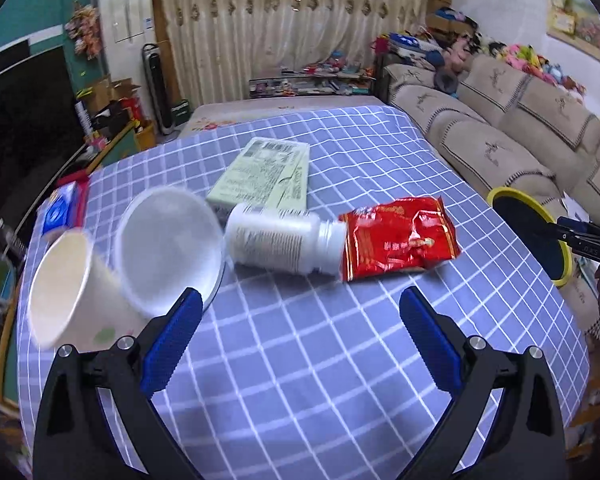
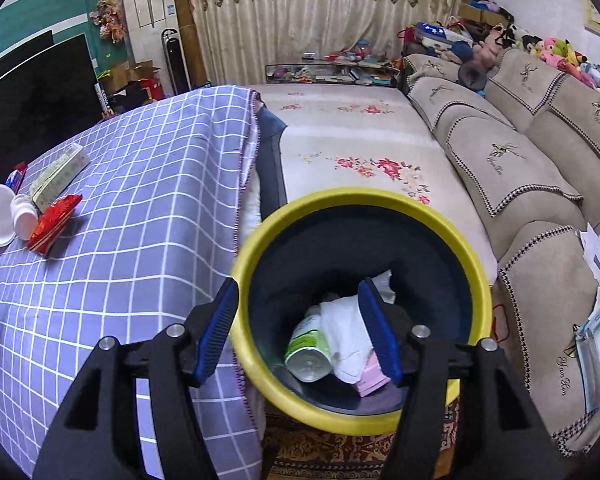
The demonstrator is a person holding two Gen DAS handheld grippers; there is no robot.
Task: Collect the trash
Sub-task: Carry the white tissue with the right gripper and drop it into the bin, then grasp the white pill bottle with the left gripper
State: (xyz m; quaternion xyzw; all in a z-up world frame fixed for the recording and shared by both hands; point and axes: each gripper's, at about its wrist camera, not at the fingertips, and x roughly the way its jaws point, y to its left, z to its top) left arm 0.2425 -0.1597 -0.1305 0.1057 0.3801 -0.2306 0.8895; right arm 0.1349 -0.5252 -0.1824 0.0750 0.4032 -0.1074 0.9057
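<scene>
Trash on my table, bin beside it

Wrapper (image 1: 398, 236), red, flat; bottle (image 1: 282, 240), white, on its side, touching it; box (image 1: 262, 176), green, flat behind; two tipped cups (image 1: 66, 288). Bin (image 2: 260, 216), yellow-rimmed, holds can (image 2: 310, 350), cloth (image 2: 346, 330).

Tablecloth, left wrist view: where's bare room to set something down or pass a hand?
Free: the checked tablecloth in front of the white bottle and red snack bag, between the open left tongs. Also the far right strip behind the bag. Crowded: left side, with paper cup, clear lid and green box.
</scene>
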